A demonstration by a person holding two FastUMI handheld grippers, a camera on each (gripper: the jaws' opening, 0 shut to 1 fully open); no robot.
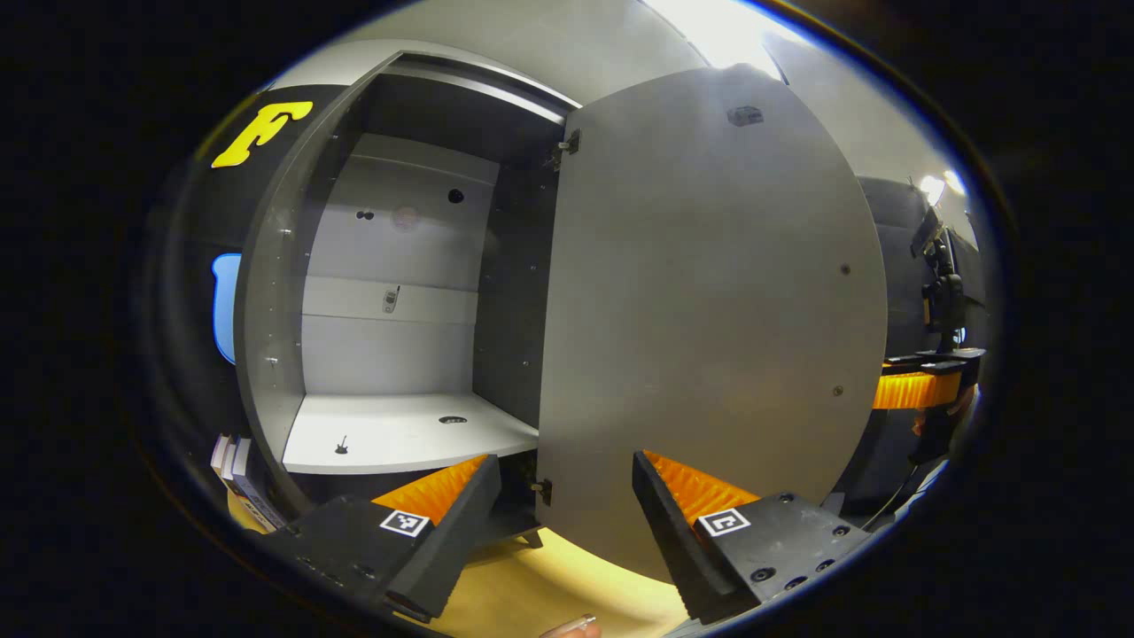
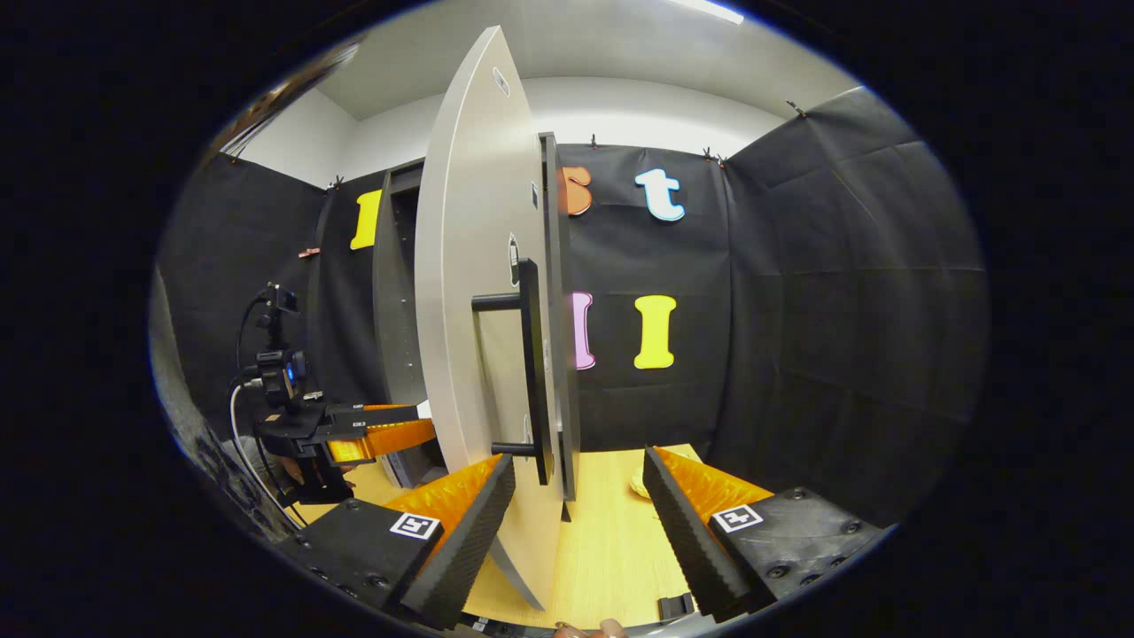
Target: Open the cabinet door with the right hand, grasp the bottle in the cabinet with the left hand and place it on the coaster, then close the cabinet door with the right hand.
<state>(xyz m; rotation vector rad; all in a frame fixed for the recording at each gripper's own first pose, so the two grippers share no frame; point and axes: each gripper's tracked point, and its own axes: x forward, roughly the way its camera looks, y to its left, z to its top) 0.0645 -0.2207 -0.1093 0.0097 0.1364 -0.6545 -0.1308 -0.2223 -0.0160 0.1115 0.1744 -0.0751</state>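
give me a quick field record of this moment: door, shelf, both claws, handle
cabinet door: swung open, seen edge-on in the right gripper view
shelf: pale, no bottle seen on it
left claw: open, holding nothing, aimed at the door's hinge edge
right claw: open, fingers either side of the door's edge, just below the handle
handle: dark vertical bar on the door's outer face, not gripped
table: light wood

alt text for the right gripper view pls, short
The open cabinet door stands edge-on, its bar handle just above and between the open fingers of the right claw. The left claw reaches in beyond the door, over a wooden table.
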